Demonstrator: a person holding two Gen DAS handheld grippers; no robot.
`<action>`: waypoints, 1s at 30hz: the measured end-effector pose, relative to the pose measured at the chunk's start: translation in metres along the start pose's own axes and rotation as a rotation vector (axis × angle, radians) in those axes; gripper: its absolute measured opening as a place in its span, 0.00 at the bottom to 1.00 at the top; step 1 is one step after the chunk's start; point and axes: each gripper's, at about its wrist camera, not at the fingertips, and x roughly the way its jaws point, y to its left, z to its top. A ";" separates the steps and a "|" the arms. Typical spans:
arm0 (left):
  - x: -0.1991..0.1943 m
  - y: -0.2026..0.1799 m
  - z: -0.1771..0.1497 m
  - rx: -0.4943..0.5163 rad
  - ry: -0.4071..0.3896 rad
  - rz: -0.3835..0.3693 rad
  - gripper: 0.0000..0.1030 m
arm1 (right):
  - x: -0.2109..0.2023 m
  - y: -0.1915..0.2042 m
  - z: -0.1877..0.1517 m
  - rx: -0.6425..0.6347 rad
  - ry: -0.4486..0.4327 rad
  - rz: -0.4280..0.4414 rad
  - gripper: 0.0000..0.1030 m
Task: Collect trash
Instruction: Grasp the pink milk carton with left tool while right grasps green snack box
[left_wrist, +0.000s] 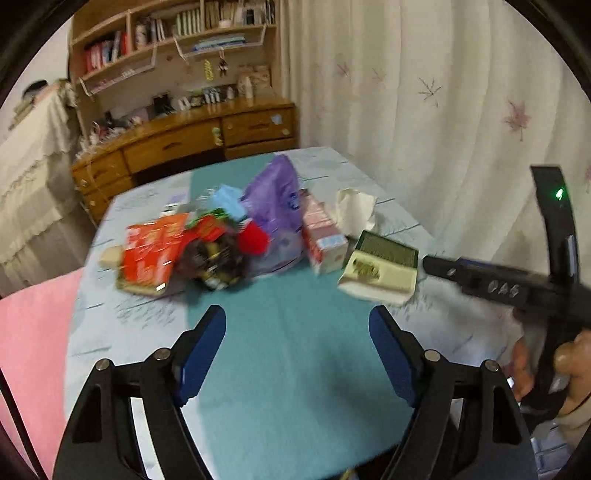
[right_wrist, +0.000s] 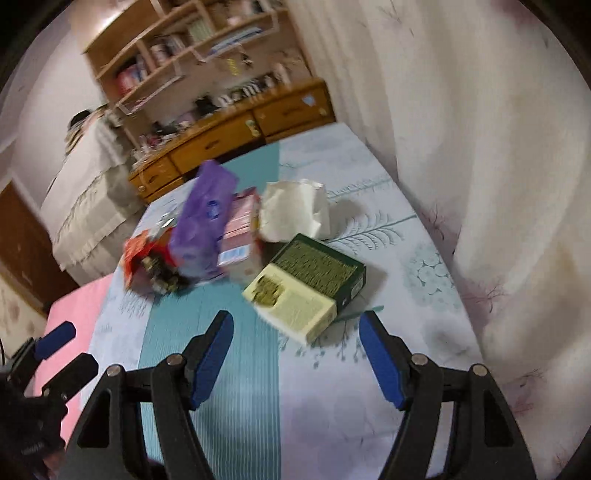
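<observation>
**Both hand-held grippers empty above a bed of loose trash**

The left hand-held gripper (left_wrist: 297, 326) and the right hand-held gripper (right_wrist: 295, 332) both stand with jaws apart and nothing between the pads, over the bed (left_wrist: 291, 354) short of the litter. No earlier picture is at hand, so only this stance can be told.

Take the green-and-cream box (right_wrist: 308, 286) as landmark. Just behind it lies a crumpled white tissue (right_wrist: 293, 212); beside it on the far left stands a pink carton (right_wrist: 240, 236), then a purple bag (right_wrist: 201, 230) leaning against the carton, then red wrappers (left_wrist: 151, 251) in a heap.

Risks, as I judge them: the box is wide and may slip from a corner grip; the bag is limp and could drag neighbouring wrappers off the bed; the soft bedding gives under pressure, so pads may pinch cloth. No bin is in view.
</observation>
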 end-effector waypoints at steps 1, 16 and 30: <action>0.012 -0.002 0.011 -0.008 0.017 -0.019 0.76 | 0.007 -0.003 0.005 0.014 0.010 0.001 0.69; 0.160 -0.015 0.084 -0.155 0.236 -0.066 0.57 | 0.067 -0.042 0.043 0.123 0.055 0.025 0.69; 0.202 -0.006 0.077 -0.212 0.285 -0.010 0.38 | 0.088 -0.039 0.041 0.107 0.103 0.023 0.69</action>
